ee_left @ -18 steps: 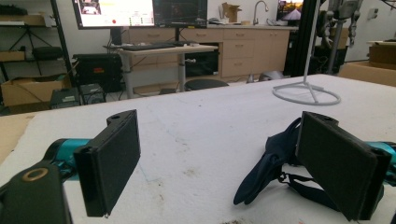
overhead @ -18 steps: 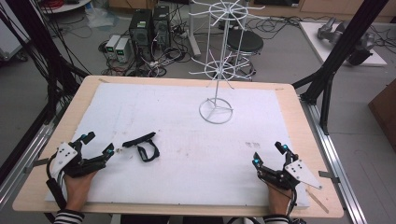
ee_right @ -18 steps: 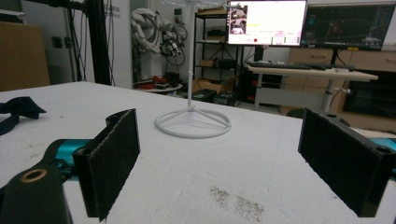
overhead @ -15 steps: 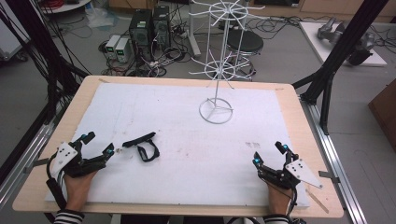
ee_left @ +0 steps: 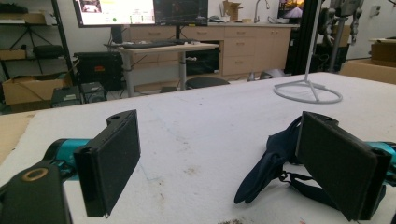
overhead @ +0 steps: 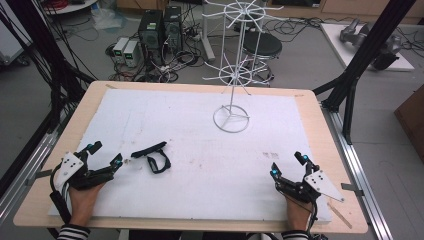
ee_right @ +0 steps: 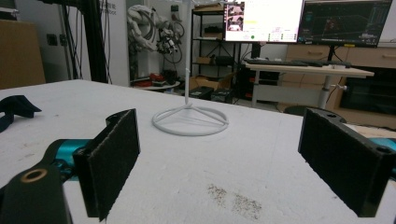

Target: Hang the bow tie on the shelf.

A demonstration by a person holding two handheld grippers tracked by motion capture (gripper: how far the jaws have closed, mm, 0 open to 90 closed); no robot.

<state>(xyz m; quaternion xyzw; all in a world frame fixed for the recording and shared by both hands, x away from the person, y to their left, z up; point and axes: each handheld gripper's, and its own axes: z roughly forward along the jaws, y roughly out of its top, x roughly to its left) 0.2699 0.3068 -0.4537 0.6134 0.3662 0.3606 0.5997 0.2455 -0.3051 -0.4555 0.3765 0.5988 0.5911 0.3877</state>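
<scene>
White table (overhead: 210,165), wire rack (overhead: 231,118) far side, black strap (overhead: 151,156) near left claw (overhead: 104,156)

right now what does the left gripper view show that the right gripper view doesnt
Left gripper view: the dark strap lies close, partly behind one of its own open pads. Right gripper view: a dark speckled patch on the table in front of its open jaws, with the strap far off at the edge. Both: the white wire stand's ring base on the white table.
</scene>
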